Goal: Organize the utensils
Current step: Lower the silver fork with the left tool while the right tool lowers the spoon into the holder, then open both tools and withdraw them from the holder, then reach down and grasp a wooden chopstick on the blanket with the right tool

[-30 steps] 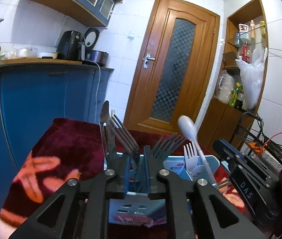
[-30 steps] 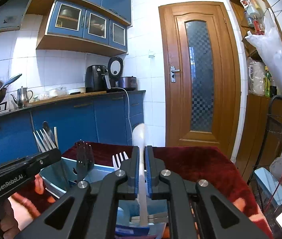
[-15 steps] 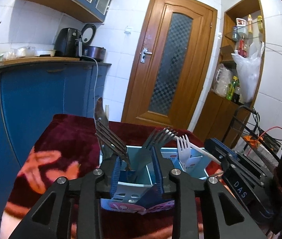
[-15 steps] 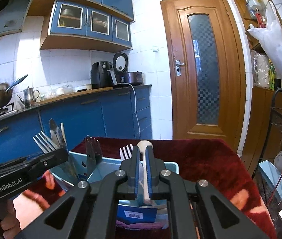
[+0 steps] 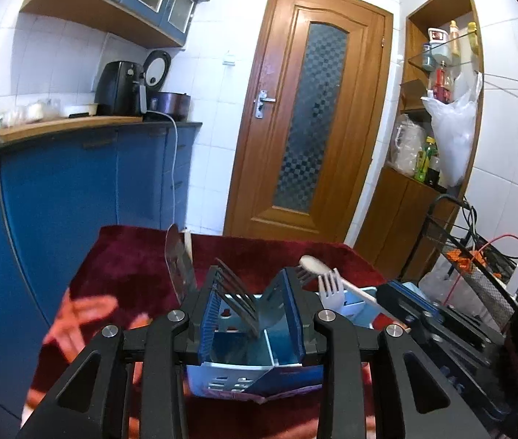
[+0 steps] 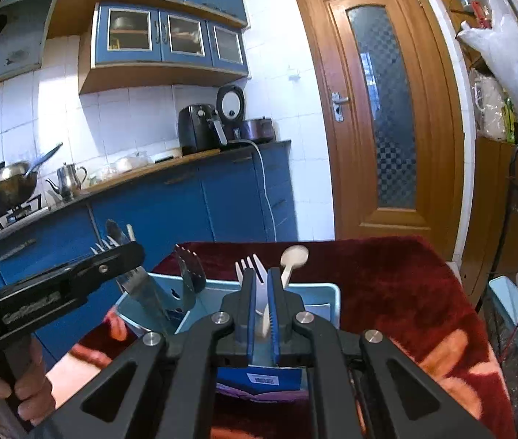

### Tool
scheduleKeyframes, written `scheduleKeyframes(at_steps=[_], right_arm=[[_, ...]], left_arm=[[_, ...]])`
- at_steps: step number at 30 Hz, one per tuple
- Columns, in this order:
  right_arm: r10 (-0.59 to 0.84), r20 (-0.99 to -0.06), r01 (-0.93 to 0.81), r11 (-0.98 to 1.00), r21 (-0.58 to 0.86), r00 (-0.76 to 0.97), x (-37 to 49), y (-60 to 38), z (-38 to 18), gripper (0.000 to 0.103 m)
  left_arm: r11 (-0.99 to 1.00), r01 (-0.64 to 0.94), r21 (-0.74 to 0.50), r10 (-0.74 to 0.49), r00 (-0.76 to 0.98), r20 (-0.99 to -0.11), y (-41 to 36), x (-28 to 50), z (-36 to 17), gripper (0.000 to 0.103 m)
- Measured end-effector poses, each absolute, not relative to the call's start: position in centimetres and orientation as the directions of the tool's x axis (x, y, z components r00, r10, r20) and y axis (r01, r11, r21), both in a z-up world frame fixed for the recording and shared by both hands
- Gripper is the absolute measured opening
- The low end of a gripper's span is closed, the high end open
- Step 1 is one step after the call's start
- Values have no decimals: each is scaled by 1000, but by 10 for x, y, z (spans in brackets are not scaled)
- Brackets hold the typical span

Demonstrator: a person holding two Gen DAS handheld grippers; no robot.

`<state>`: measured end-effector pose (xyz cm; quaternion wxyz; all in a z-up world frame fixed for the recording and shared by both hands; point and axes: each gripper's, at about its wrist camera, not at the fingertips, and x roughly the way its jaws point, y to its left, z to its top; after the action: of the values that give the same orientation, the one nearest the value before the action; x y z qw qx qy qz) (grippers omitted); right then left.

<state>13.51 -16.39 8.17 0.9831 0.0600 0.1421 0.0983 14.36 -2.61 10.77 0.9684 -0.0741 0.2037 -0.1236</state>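
forks (image 5: 238, 294) lean between parted left gripper (image 5: 251, 307) fingers; caddy rim (image 6: 310, 287) below

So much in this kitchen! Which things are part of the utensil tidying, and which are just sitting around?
Part of the job:
- light blue plastic utensil holder
- white plastic spoon, pinched in the right gripper
- white plastic fork
- metal forks
- left gripper, open

Just lying about:
- black air fryer
- steel teapot
- white plastic bag
- brown wooden door
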Motion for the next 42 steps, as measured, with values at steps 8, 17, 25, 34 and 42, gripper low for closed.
scheduleKeyframes(at_steps=[8,17,25,34,42], right_arm=[[219,-215,-188,970,155,952,101,-177,96,8],[202,-200,-174,974,146,959,74,-186,102,15],[210,-234,-178,972,151,949,77,-183,95,23],[202,-302,-165,976,143,932,106,-173,86,30],[155,-349,-117,985,125,924,144,-157,75,31]], left_arm=[[964,204,-171,-256,886,-386,-27,129,116,34],[963,210,-170,-262,879,-398,-28,105,127,34],[964,212,-161,-261,870,-418,-23,89,123,34],[979,155,-132,-199,869,-452,-3,74,97,34],[987,92,-134,-148,854,-499,11,88,71,34]])
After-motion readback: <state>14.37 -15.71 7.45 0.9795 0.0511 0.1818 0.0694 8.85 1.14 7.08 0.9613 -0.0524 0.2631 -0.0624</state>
